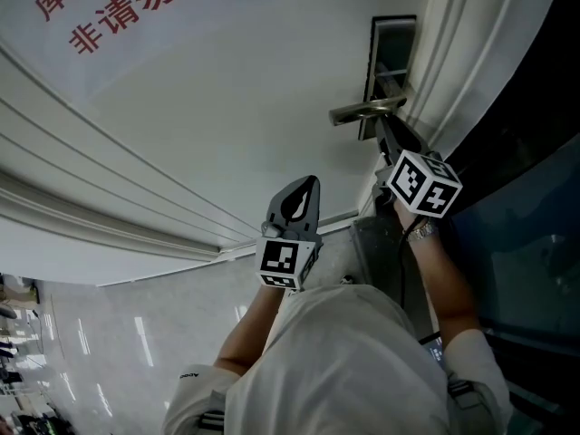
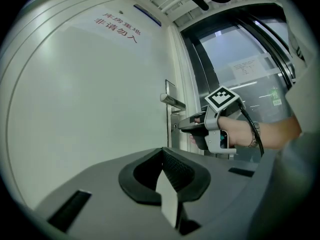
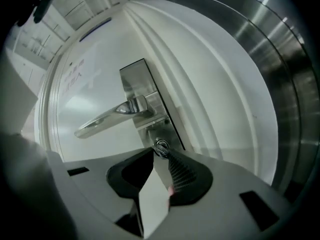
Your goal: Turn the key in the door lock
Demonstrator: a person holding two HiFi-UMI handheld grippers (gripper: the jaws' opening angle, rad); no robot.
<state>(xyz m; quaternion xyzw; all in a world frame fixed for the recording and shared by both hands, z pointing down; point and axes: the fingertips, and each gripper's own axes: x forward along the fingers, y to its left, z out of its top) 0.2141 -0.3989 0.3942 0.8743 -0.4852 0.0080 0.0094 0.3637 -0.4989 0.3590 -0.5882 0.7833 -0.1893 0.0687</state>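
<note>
- Key [image 3: 161,147] sits in the lock cylinder, just below the lever handle [image 3: 107,118], on the metal lock plate [image 3: 145,96] near the door's edge.
- Right tongs [image 3: 160,153] point at that plate. Their two tips close on the key's head and pinch it, so the key sits at the very front of the tips, between them.
- In the head view the right tongs reach in under the handle. Their marker cube [image 1: 424,185] trails behind, and the hand [image 1: 410,216] holding them wears a wristwatch [image 1: 421,231].
- Left tongs [image 2: 162,151] are closed tip to tip with nothing between them.
- The left tongs are held level, facing the bare white door [image 2: 90,109], well apart from the key and on the hinge side of the lock plate.
- From the left gripper view the right tongs show side-on, with their nose against the plate beneath the handle.
- Red characters [image 1: 118,7] are printed on the door, far from the lock.
</note>
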